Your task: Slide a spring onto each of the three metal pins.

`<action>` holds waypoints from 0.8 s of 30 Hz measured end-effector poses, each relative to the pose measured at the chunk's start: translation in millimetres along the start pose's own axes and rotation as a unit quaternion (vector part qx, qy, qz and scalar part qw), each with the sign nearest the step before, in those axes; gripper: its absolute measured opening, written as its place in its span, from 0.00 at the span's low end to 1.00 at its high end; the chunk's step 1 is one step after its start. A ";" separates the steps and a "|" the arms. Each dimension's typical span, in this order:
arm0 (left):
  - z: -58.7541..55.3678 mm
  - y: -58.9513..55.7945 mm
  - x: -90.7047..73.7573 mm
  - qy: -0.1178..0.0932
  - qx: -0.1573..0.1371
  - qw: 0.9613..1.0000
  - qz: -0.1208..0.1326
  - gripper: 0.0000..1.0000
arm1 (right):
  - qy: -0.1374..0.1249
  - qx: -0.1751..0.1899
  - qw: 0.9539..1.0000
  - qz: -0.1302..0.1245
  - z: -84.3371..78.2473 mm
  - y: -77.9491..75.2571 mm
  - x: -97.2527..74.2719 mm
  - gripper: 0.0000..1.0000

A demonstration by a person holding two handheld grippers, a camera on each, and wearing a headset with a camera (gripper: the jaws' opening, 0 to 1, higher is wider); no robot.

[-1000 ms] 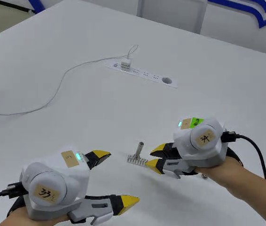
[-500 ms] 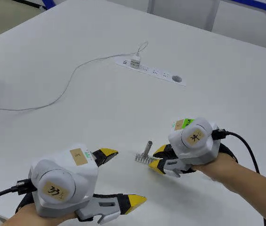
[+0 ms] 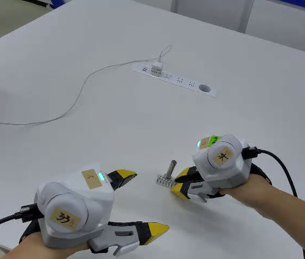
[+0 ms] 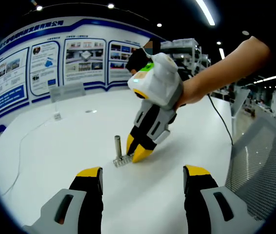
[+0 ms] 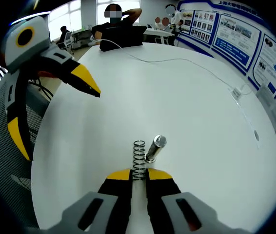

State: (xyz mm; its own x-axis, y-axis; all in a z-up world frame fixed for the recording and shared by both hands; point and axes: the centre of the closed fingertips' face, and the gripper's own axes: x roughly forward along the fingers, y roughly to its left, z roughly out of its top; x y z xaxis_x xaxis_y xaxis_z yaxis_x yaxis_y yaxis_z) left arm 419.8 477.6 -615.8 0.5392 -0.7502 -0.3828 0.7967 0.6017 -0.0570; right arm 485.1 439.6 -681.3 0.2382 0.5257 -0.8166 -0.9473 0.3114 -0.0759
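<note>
One short metal pin (image 3: 171,168) stands upright on the white table (image 3: 115,124). A small wire spring (image 3: 164,182) lies flat at its base, pointing left. My right gripper (image 3: 180,182) is shut on the spring's right end, its yellow tips just right of the pin. In the right gripper view the spring (image 5: 139,158) sticks out ahead of the right gripper (image 5: 139,175), with the pin (image 5: 155,147) close on its right. My left gripper (image 3: 140,202) is open and empty at the lower left. The left gripper view has the pin (image 4: 118,145) and spring (image 4: 122,161) ahead of the left gripper (image 4: 143,173).
A white power strip (image 3: 182,83) with a plugged-in charger (image 3: 156,68) lies at the back, and its thin cable (image 3: 82,89) trails left across the table. A mesh chair back (image 4: 260,161) stands beside the table. People sit at the far end (image 5: 116,19).
The head camera has shifted a little. The right gripper stays shut on the spring beside the pin, and the left gripper stays open.
</note>
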 end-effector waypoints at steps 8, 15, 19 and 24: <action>-0.7 -1.2 0.1 0.003 0.002 1.000 -0.001 0.68 | -0.005 -0.006 1.000 -0.001 1.9 2.2 -4.8 0.11; -2.3 -3.8 0.8 0.008 0.006 1.000 -0.007 0.68 | -0.017 -0.011 1.000 -0.003 6.1 3.5 -17.0 0.11; -1.0 -3.8 0.6 0.005 0.004 1.000 -0.007 0.68 | -0.024 -0.015 1.000 -0.005 9.0 5.7 -25.1 0.11; 9.2 3.4 -1.0 -0.013 -0.017 1.000 0.007 0.67 | -0.035 -0.019 0.999 -0.010 13.2 7.3 -39.4 0.11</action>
State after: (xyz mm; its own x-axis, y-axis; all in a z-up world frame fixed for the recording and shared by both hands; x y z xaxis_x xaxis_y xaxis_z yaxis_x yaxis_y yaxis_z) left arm 424.4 477.9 -607.1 0.5572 -0.7488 -0.3590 0.7800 0.6202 -0.0830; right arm 471.6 431.6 -642.2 0.2711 0.5738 -0.7728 -0.9490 0.2935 -0.1150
